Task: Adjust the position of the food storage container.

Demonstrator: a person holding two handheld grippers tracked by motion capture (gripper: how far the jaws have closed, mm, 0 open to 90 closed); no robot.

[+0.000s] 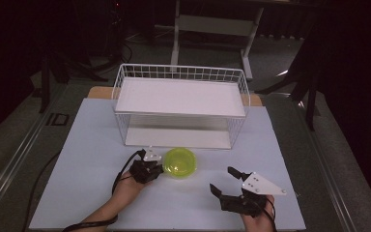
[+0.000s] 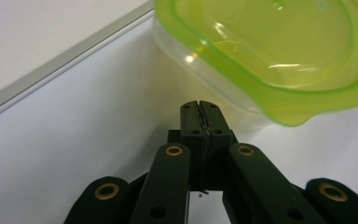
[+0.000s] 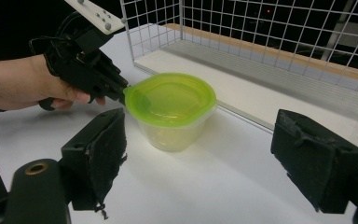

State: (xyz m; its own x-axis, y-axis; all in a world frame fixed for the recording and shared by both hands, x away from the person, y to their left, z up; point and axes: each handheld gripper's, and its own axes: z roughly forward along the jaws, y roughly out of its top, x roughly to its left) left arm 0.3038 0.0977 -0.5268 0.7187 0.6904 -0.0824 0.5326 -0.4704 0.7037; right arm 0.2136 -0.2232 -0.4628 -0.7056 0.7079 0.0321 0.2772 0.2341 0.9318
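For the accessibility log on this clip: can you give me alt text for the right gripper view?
A clear container with a lime-green lid sits on the white table beside a white wire rack. The left tool, held in a hand, meets the lid's rim. In the foreground, the right tool frames the scene with its jaws wide apart.

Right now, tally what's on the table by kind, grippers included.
Grippers: 2, left and right
Tub with green lid: 1
White wire rack: 1
Total: 4
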